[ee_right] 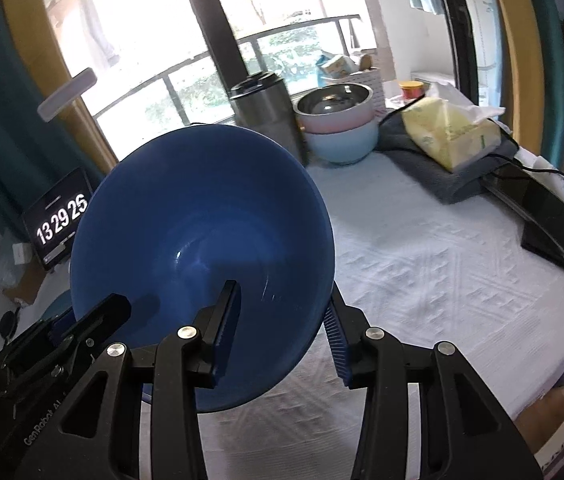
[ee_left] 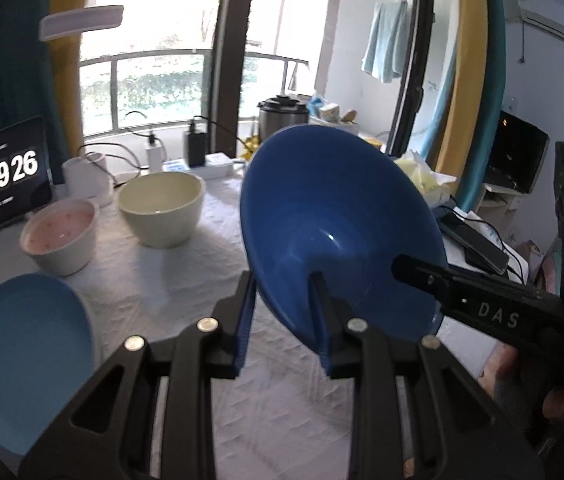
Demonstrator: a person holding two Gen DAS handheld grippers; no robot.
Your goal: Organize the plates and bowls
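Blue bowl gripped at opposite rims by left tongs and right tongs

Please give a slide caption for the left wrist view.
Both tongs hold a dark blue bowl tilted above the table.

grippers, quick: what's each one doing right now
left gripper: shut on the blue bowl, rim between its fingers.
right gripper: straddles the opposite rim; whether its pads press cannot be told.
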